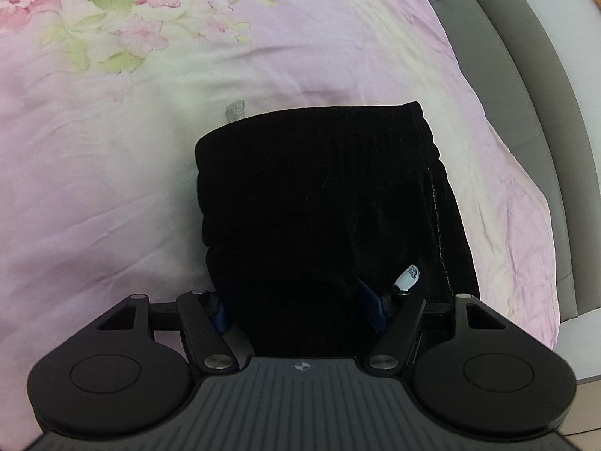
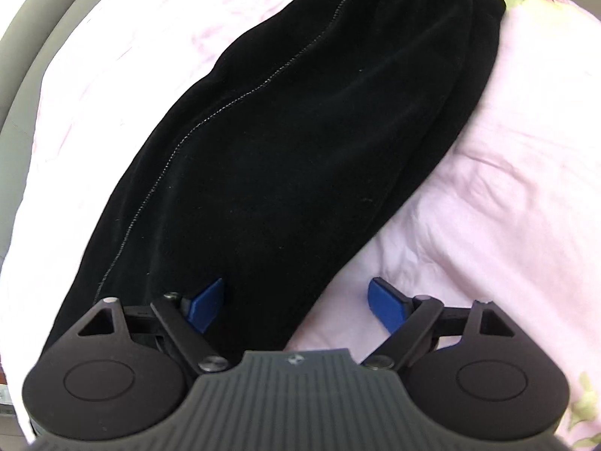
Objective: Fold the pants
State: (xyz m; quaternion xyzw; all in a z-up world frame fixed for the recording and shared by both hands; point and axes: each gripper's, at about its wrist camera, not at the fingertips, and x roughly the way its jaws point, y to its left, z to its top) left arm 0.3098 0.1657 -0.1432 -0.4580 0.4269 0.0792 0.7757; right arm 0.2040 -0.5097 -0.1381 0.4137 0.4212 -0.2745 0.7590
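Right wrist: pants (image 2: 285, 150) run lengthwise, waistband far.

No words or numbers can be read anywhere. A small white sewn-in tag (image 1: 408, 276) on the near right part of the black fleece pants (image 1: 311, 195) carries a dark printed mark, too small and blurred to make out.
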